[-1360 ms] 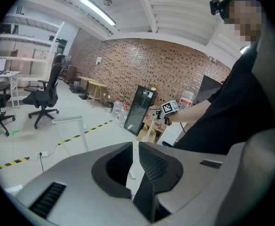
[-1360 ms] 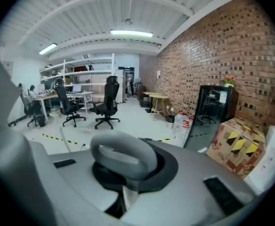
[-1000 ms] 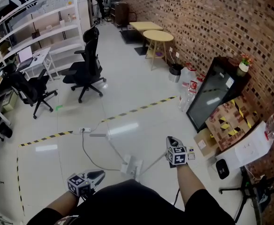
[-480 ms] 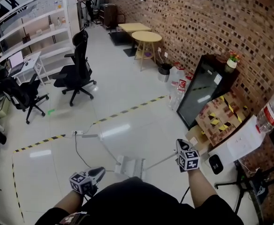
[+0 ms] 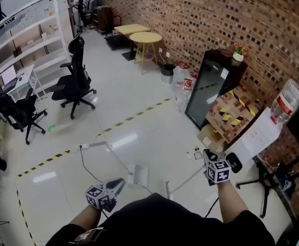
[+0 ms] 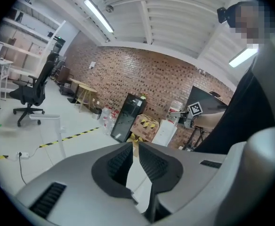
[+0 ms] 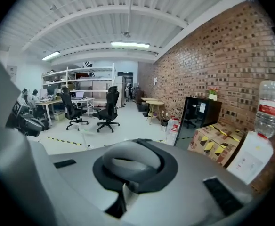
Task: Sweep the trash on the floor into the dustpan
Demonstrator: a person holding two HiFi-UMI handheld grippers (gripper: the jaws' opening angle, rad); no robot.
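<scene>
In the head view my left gripper (image 5: 120, 181) sits low, shut on a white long handle (image 5: 116, 157) that runs to a white dustpan (image 5: 138, 175) on the floor. In the left gripper view my left gripper (image 6: 133, 147) has white handle between its jaws, and the handle's end (image 6: 44, 119) sticks out beyond. My right gripper (image 5: 208, 157) is shut on a thin white broom handle (image 5: 188, 176) that slants down to the broom head (image 5: 167, 188), right of the dustpan. The right gripper view shows my right gripper (image 7: 127, 186) pinching a white strip. I cannot make out trash on the pale floor.
A black glass-door fridge (image 5: 206, 94), cardboard boxes (image 5: 230, 118) and a water bottle (image 5: 284, 100) line the brick wall at right. A black stand (image 5: 264, 184) is by my right arm. Office chairs (image 5: 75, 83), round tables (image 5: 142, 39), striped floor tape (image 5: 134, 118) and a cable (image 5: 85, 160) lie ahead.
The head view has swung right. My right gripper moved right toward the boxes, carrying the broom head away from the dustpan. My left gripper shifted slightly right, still holding its handle.
</scene>
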